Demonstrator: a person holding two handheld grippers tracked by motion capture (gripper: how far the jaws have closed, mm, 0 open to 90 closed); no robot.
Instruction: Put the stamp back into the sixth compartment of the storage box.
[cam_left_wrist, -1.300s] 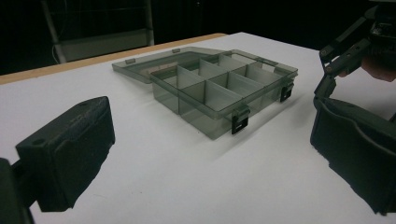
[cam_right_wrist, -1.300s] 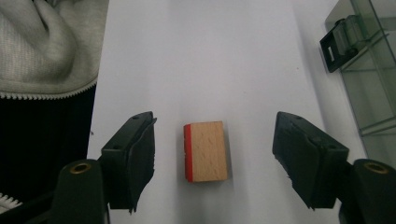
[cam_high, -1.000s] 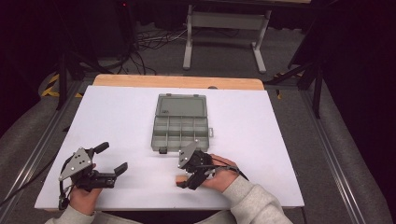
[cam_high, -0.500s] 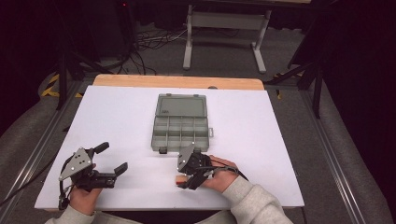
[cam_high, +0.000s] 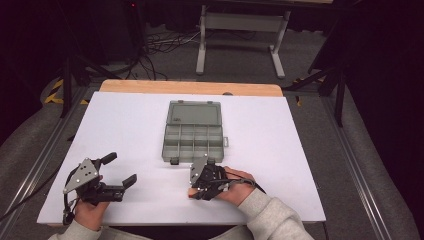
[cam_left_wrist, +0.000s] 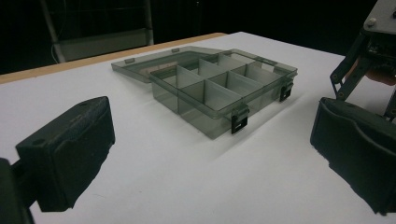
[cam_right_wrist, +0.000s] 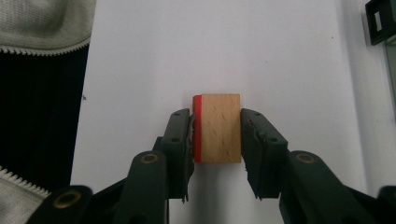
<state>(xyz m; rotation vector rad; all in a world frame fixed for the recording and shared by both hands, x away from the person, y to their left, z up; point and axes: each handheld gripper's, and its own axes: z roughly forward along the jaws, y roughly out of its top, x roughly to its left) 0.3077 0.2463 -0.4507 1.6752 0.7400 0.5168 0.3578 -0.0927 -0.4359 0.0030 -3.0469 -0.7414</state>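
Right gripper (cam_right_wrist: 216, 135) just squeezed in, now pinching wood block (cam_right_wrist: 217, 128) w/ red side, down on white table (cam_high: 125, 125) near front edge. Left gripper (cam_high: 118, 170) wide open, nothing in it. Open grey box (cam_high: 192, 131) w/ little slots just beyond block.

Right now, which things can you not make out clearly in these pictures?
- Wooden block, right gripper view: its underside and lower sides are covered by the right tool, whose pads press on it.
- Same block, high view: too small and hidden under the tool and hand.
- Organizer box, high view: compartments too small to check for contents.
- Left tool, left gripper view: its body is cut off by the bottom edge.
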